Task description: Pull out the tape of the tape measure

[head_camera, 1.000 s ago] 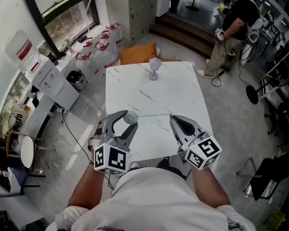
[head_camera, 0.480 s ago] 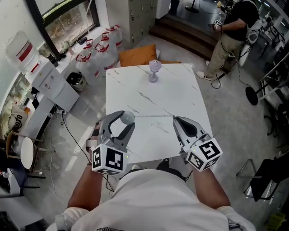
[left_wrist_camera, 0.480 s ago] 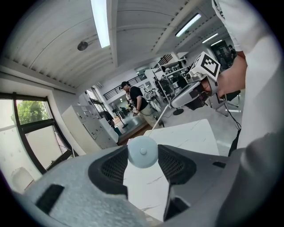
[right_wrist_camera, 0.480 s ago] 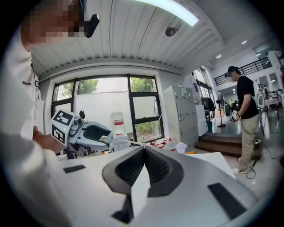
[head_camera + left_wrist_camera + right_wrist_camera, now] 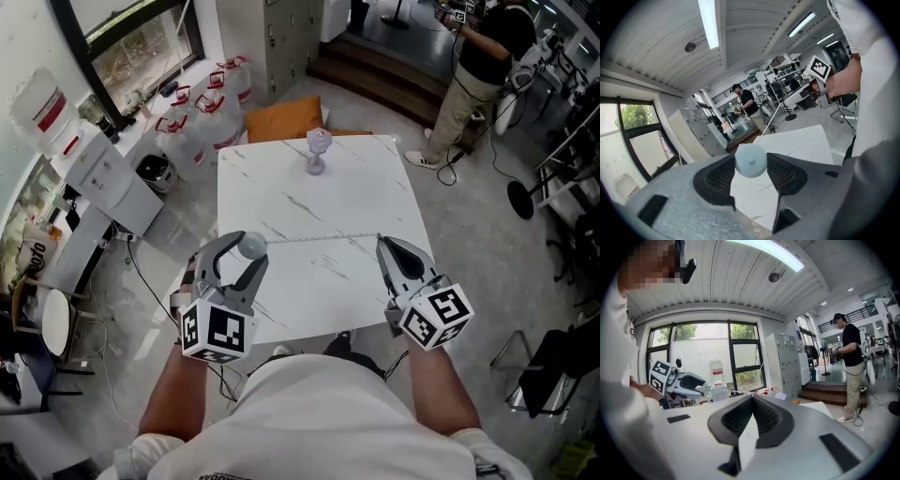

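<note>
At left, over the near edge of the tabletop [image 5: 356, 192], grips the tape measure [image 5: 251, 247] in the left gripper [image 5: 241, 255], round pale case pinched between both pads. Across the middle, shows the tape [image 5: 319, 239] already drawn out in a thin, taut line above the marble, running from the case to the right. At right, clamps the tape's tip in the right gripper [image 5: 383, 244], jaws closed flat on the strip. Judged well under way: a good length out, both ends secured. Cannot tell how much stays wound inside; probably left, only spreading the two further apart.
</note>
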`<state>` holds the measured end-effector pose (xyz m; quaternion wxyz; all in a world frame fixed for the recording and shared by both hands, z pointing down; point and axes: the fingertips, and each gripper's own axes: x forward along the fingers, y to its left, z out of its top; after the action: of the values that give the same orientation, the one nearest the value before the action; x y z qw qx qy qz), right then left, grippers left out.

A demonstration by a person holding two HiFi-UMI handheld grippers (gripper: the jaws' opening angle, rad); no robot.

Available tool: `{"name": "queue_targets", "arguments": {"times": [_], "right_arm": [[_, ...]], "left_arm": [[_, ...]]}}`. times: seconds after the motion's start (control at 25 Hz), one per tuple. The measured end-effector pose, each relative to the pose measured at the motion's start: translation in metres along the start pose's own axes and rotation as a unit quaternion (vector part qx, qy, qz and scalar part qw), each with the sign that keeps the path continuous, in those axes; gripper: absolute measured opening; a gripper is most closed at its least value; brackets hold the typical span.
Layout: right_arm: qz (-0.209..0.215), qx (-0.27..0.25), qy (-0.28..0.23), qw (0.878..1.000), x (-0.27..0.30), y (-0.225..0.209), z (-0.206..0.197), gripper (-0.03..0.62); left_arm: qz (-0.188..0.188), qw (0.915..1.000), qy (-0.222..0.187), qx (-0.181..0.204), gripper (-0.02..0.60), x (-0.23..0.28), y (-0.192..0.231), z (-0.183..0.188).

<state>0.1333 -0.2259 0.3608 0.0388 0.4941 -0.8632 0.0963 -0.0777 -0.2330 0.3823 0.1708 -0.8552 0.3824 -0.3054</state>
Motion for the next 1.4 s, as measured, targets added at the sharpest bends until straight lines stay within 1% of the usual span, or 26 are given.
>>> {"name": "queue_targets", "arguments": {"times": [0.32,0.56,0.76,0.96,1.04,1.16,1.4], "right_arm": [[-0.014,-0.008,0.003,1.0,-0.004,-0.006,0.002,0.008],[-0.045,0.017,-0.007,0.999,-0.015,-0.028,0.003,0.006],[-0.056,0.005,-0.007,0.998,-0.019,-0.033,0.004,0.007],[-0.08,0.019,-0.007,0.997,-0.024,-0.047,0.004,0.006],[-0.08,0.018,-0.011,0.997,-0.028,-0.05,0.007,0.006],[-0.075,0.015,-0.014,0.997,-0.029,-0.048,0.009,0.008],[-0.067,0.021,-0.013,0.997,-0.026,-0.041,0.006,0.008]], "left_arm": [[0.002,1.0,-0.002,0.001,0.222,-0.002,0.002,0.006],[0.023,0.9996,0.015,-0.01,0.221,-0.009,0.015,-0.012],[0.022,0.9996,0.015,-0.008,0.221,-0.01,0.015,-0.013],[0.032,0.9991,0.023,-0.015,0.221,-0.013,0.021,-0.02],[0.032,0.999,0.022,-0.024,0.221,-0.016,0.024,-0.023],[0.03,0.9992,0.022,-0.015,0.222,-0.015,0.022,-0.02],[0.024,0.9994,0.021,-0.017,0.221,-0.011,0.014,-0.018]]}}
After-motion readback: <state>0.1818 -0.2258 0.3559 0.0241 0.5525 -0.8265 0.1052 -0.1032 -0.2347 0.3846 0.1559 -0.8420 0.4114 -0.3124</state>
